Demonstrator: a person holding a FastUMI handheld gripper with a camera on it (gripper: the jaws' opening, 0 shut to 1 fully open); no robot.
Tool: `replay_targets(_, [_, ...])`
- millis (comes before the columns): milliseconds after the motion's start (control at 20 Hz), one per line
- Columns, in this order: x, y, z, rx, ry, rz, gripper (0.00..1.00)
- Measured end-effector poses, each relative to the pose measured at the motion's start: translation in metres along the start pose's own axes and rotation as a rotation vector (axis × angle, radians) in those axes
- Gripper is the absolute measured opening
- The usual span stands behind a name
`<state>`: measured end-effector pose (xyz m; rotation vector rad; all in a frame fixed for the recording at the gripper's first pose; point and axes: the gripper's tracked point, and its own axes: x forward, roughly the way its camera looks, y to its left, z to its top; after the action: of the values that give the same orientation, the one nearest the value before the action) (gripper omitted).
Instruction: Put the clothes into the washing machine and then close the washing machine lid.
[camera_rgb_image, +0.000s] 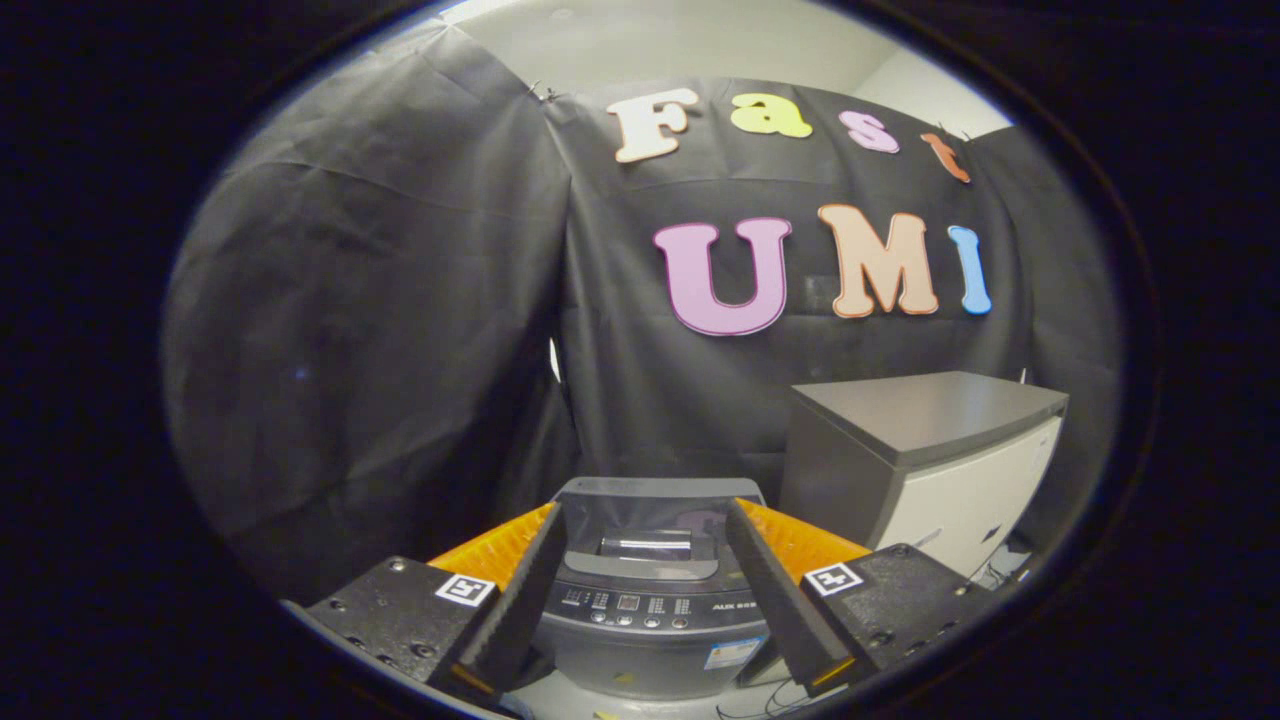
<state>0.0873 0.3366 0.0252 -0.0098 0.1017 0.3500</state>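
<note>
Now tool (642, 535) gapes before lidded washing machine (650, 610)

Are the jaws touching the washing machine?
Cannot tell. In the gripper view the open gripper frames the washer between its jaws with nothing held, but whether any gap lies between them is unclear.

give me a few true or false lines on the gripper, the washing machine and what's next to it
1. The gripper is open and holds nothing. True.
2. The washing machine sits beyond the fingers, seen between them. True.
3. A shirt hangs from the fingers. False: nothing hangs from them.
4. The grey-topped cabinet stands beside the washing machine. True.
5. The washing machine lid is raised. False: it lies flat.
</note>
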Motion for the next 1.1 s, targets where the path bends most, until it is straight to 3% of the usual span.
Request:
replay_targets(100, [-0.019, -0.006, 0.011, 0.014, -0.04, 0.004, 0.97])
replay_targets(400, [-0.065, -0.043, 0.058, -0.124, -0.171, -0.052, 0.97])
replay_targets(600, [-0.086, -0.069, 0.051, -0.22, -0.16, -0.056, 0.97])
replay_targets(900, [-0.104, -0.137, 0.026, -0.152, -0.159, -0.149, 0.97])
replay_targets(1100, [-0.116, -0.159, 0.013, -0.084, -0.173, -0.13, 0.97])
